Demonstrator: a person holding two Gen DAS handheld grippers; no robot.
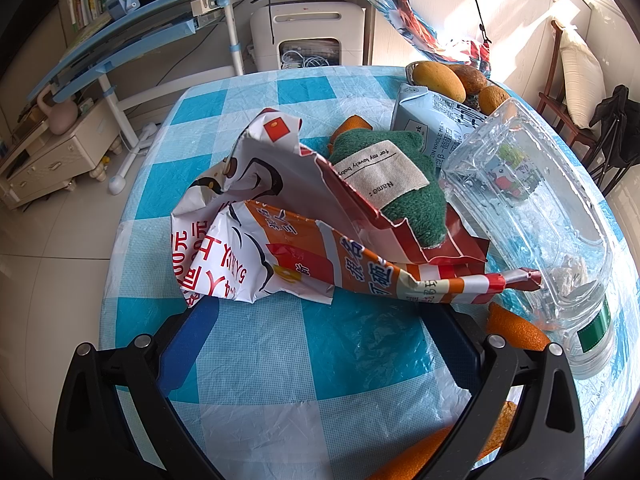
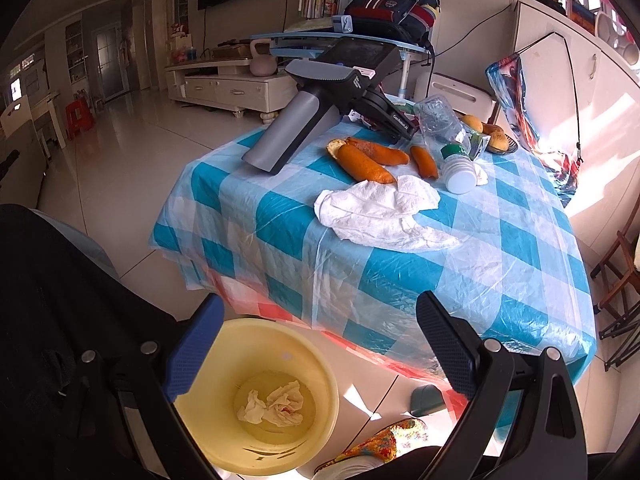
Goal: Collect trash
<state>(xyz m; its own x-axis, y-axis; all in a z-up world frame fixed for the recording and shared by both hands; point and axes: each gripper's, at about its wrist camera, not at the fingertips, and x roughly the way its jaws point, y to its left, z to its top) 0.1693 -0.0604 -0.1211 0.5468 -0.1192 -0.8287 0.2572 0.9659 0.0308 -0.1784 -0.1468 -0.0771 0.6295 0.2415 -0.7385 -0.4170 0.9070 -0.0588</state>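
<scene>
1. Two views to go through, my left wrist first. My left gripper [image 1: 320, 320] stands spread wide and grips nothing, low over the checked tablecloth [image 1: 280, 360]. The near edge of a crumpled snack wrapper [image 1: 280, 248] lies between my fingertips, over their ends. A green plush toy [image 1: 396, 184] sits in the wrapper's torn mouth on the far side. A clear plastic bottle [image 1: 540, 208] lies on its side to the right, with a milk carton [image 1: 436, 120] beyond it and fruit [image 1: 440, 78] at the far edge. Orange peel [image 1: 516, 330] lies near right, beside my right finger.

2. I judge the wrapper light, thin, crackly and slick. It will fold when pinched, so I would take the bunched near edge where layers double up. The toy resting on it may drag along.

3. My right wrist view shows my right gripper [image 2: 320, 344] released and carrying nothing, hanging above a yellow bin [image 2: 256, 396] on the floor near the table edge. Crumpled tissue [image 2: 276, 404] already lies in the bin's bottom.

4. On the table beyond, a white tissue sheet [image 2: 376, 212] lies nearest. Farther off are more peel pieces [image 2: 368, 164], the bottle with its white cap [image 2: 460, 178] and my other tool's body [image 2: 320, 116].

5. The tissue looks soft and weightless; any raised fold gives a hold.
</scene>
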